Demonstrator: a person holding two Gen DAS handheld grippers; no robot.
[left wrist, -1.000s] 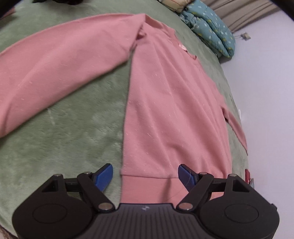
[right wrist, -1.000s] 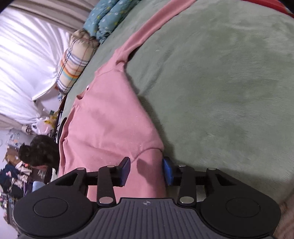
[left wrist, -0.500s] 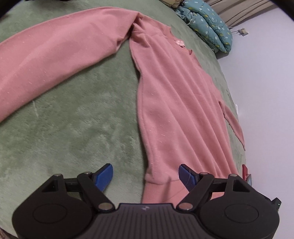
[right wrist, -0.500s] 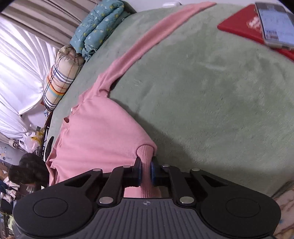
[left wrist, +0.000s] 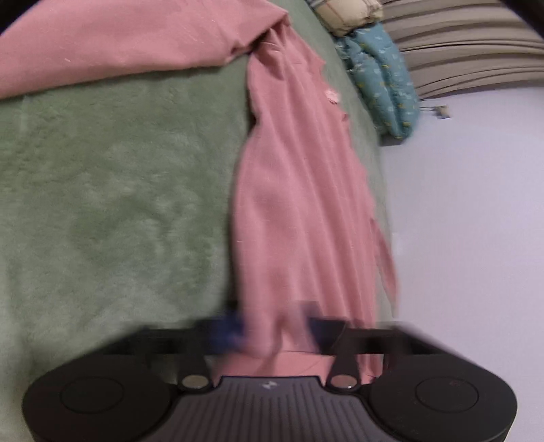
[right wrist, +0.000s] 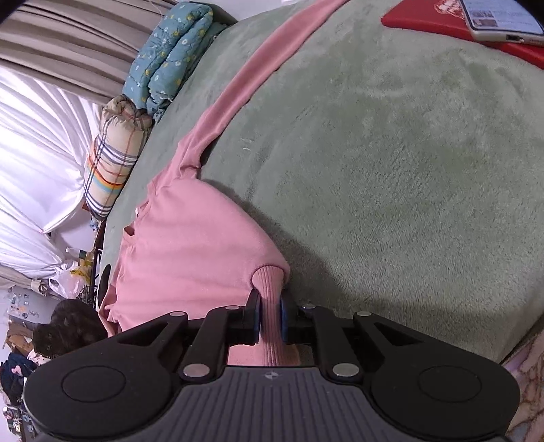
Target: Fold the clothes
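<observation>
A pink sweatshirt [left wrist: 299,204] lies on a green fleece blanket [left wrist: 119,204], one sleeve [left wrist: 119,44] spread out to the left. My left gripper [left wrist: 273,329] is blurred and its jaws are closing on the hem at the garment's left bottom corner, with the cloth bunched between the pads. In the right wrist view the sweatshirt [right wrist: 190,238] rises into a peak where my right gripper [right wrist: 270,316] is shut on the ribbed hem, lifted a little off the blanket [right wrist: 391,170]. The other sleeve [right wrist: 258,74] trails away toward the top.
A folded blue quilt [right wrist: 166,57] and a plaid pillow [right wrist: 112,163] sit at the bed's far end. A red book [right wrist: 442,20] with a phone [right wrist: 499,17] on it lies at the top right. A dark cat [right wrist: 64,329] sits below the bed's left edge.
The left gripper's jaws have gone from wide open to closing on the hem, and the body has drawn narrower. The right gripper shut on the hem and lifted it slightly.
</observation>
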